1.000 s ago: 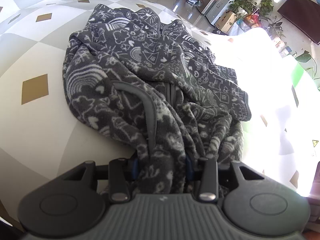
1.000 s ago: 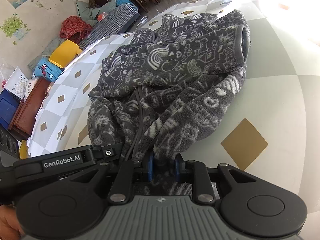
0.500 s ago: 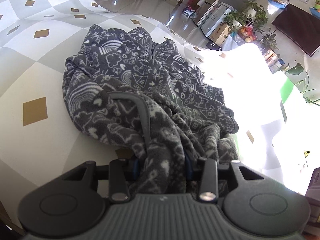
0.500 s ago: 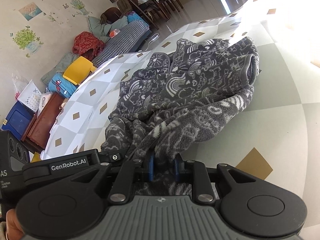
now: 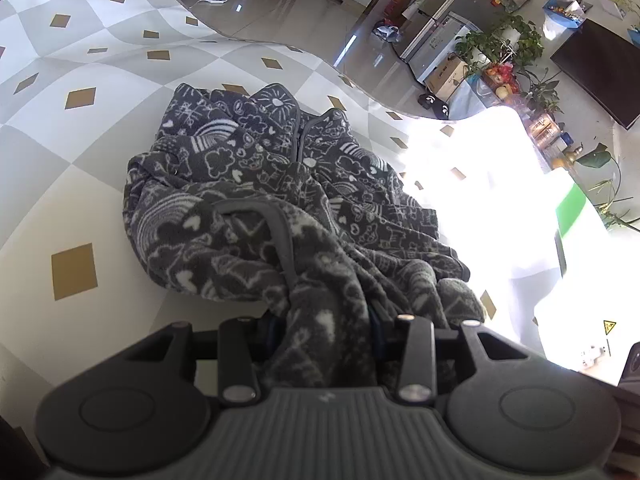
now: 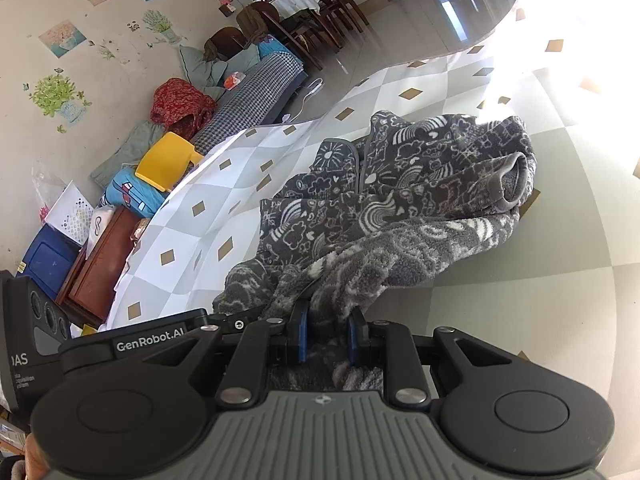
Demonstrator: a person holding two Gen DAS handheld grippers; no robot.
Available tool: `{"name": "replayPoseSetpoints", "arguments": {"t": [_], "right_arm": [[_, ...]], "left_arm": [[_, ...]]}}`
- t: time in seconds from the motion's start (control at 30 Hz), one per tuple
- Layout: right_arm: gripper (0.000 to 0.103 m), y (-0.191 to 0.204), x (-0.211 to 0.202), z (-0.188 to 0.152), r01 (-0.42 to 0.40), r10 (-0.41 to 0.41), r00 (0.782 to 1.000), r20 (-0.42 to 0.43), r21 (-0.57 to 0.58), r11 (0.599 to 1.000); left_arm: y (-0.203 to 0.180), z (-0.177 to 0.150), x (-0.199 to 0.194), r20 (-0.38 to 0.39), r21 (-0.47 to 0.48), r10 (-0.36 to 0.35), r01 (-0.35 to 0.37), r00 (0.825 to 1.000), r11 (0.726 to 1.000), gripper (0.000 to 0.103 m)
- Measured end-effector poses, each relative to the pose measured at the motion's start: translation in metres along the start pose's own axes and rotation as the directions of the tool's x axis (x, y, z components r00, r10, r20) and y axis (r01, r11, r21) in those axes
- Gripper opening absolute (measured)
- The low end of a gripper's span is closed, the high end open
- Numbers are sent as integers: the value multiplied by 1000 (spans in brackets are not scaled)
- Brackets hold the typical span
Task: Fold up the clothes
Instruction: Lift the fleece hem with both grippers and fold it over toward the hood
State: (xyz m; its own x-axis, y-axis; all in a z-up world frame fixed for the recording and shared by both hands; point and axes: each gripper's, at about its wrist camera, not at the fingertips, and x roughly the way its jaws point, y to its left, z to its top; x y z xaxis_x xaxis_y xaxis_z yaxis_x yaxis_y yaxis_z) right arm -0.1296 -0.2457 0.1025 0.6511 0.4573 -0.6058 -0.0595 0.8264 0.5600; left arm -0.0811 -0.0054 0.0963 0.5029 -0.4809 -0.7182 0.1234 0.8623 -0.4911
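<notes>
Both grippers are clamping bunched edges of the dark patterned fleece jacket (image 5: 280, 200): the left gripper (image 5: 326, 330) is pinching a thick wad, the right gripper (image 6: 325, 336) a thinner one. The rest of the garment is trailing forward from the fingers, heaped on the checkered tablecloth (image 5: 60, 160), its length running straight ahead of both hands, neither looking nearer
</notes>
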Motion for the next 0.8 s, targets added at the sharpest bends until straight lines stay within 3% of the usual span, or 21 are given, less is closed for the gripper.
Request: {"name": "replayPoseSetpoints", "arguments": {"t": [0.33,0.5,0.8], "right_arm": [[21,6,9,28,33,-27,998,-54,108,994],[21,2,13,48,36,-18,996,-82,222,974],[21,-10,31,86,7,3,1000,-29,353,936]], "left_arm": [[4,30,4,-57,-121,-25,18,998,993,37],[7,49,7,-68,-175,-43,31,997,984,37],[11,86,24,-54,-238,-38,24,998,971,39]]}}
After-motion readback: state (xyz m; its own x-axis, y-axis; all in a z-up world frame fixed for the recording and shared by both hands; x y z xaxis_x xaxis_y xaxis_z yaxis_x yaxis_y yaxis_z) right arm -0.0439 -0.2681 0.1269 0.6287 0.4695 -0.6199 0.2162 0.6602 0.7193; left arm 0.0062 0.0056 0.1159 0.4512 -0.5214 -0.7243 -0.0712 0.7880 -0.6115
